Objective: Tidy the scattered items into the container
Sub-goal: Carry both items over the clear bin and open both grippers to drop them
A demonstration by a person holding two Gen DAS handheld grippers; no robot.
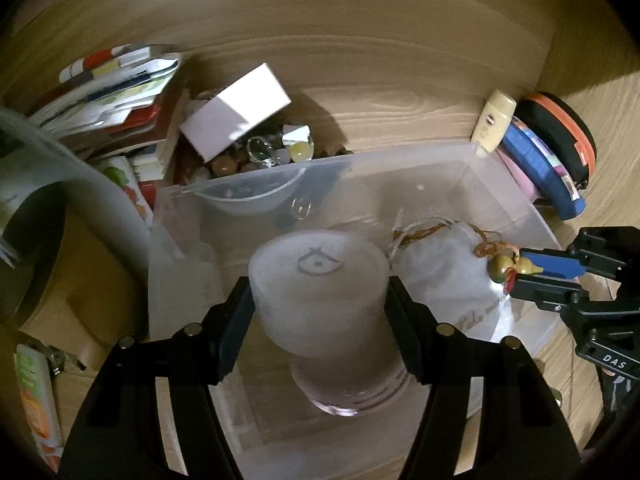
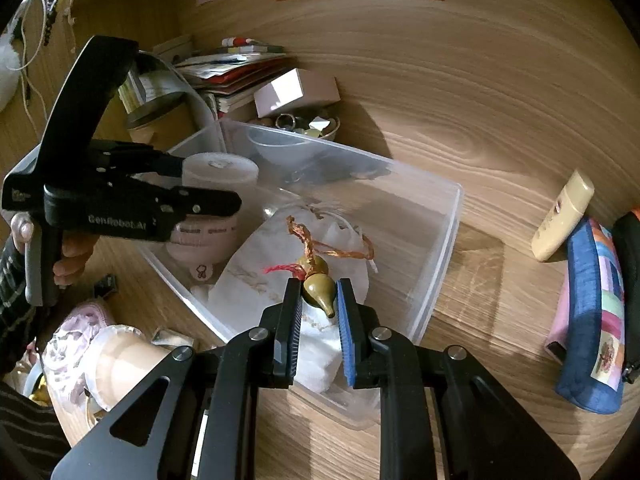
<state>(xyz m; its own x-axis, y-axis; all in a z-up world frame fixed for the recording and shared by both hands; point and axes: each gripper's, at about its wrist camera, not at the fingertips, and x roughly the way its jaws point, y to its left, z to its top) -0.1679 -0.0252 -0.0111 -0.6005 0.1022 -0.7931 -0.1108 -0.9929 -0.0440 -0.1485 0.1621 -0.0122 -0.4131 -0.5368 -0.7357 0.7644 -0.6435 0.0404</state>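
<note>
My left gripper is shut on a frosted white jar and holds it upright over the clear plastic container. From the right wrist view this left gripper and the jar hang over the container's left part. My right gripper is shut on a small olive gourd charm with red and orange cords, above a white cloth pouch lying in the container. The left wrist view has the right gripper with the charm at the container's right rim, beside the pouch.
A small clear bowl sits in the container's far corner. Behind it stand a trinket bowl, a white box and stacked books. To the right lie a cream tube, a blue pencil case and an orange-rimmed pouch.
</note>
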